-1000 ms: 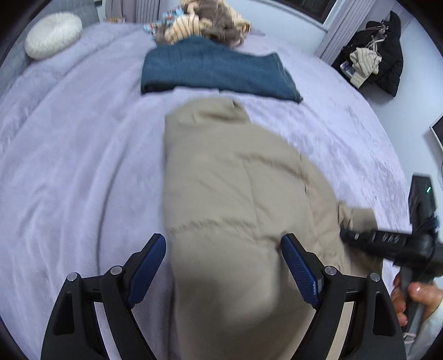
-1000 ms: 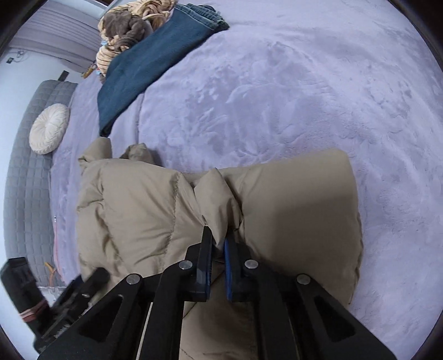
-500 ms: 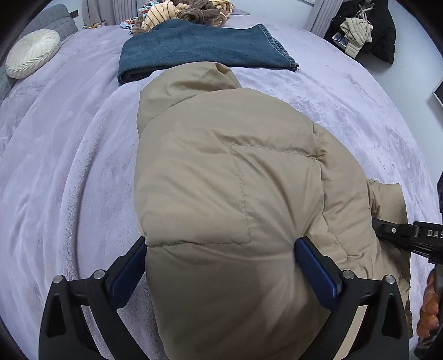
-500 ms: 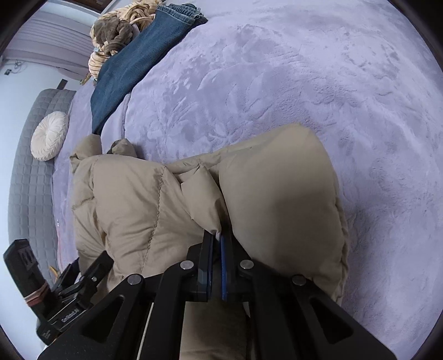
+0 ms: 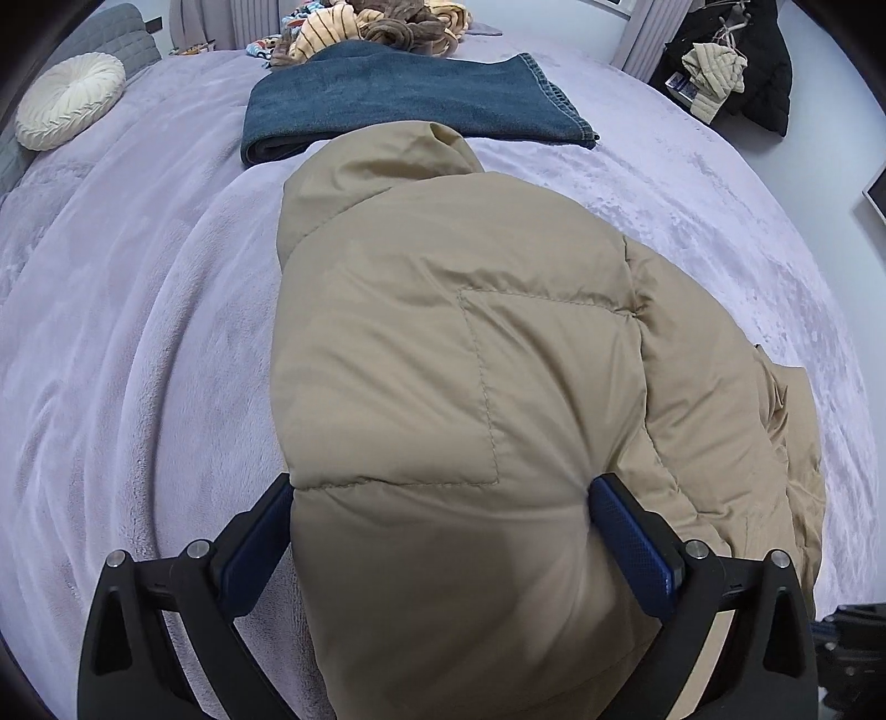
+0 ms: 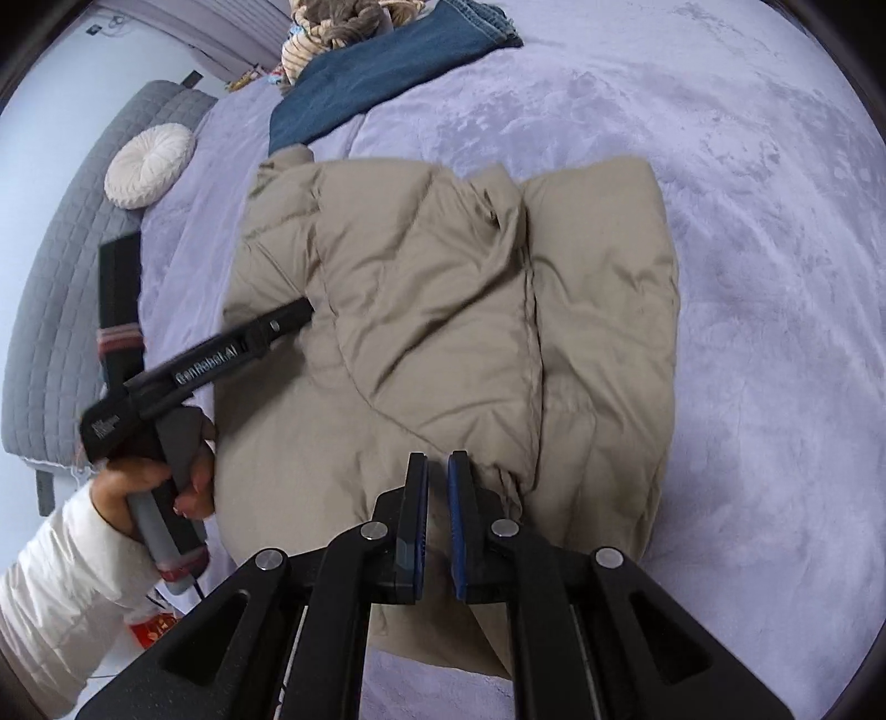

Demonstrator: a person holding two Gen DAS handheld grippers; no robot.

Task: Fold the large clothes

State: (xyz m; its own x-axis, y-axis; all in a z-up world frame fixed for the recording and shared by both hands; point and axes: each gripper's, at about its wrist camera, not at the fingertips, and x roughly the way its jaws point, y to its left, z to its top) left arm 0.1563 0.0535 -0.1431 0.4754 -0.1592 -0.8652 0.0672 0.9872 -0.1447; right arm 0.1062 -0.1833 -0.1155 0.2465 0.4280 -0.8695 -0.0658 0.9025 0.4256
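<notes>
Lavender plush bedding [image 5: 138,343] covers a bed that fills most of both views, with a grey quilted headboard [image 6: 61,288] and a round cream cushion [image 5: 69,99] at its far end. On the bed lies a tan puffer jacket [image 5: 459,354], folded over on itself into a bulky bundle with its collar pointing toward a folded pair of blue jeans [image 5: 410,97]; the collar just overlaps the near edge of the jeans in the left wrist view. Behind the jeans sits a heap of striped and brown clothes [image 5: 371,25]. The left tool [image 5: 443,531] has its blue-padded fingers [image 5: 634,540] spread wide around a thick puffed fold at the jacket's near edge, both pads pressing into the fabric (a broad clamp rather than a pinch). The right tool [image 6: 437,520] hovers over the jacket's near hem with its fingers almost together, a thin gap between them and nothing caught in it. In the right wrist view the person's left hand [image 6: 149,487], in a white sleeve, grips the left tool's handle beside the jacket. Dark coats [image 5: 736,61] hang in the corner by the wall.
</notes>
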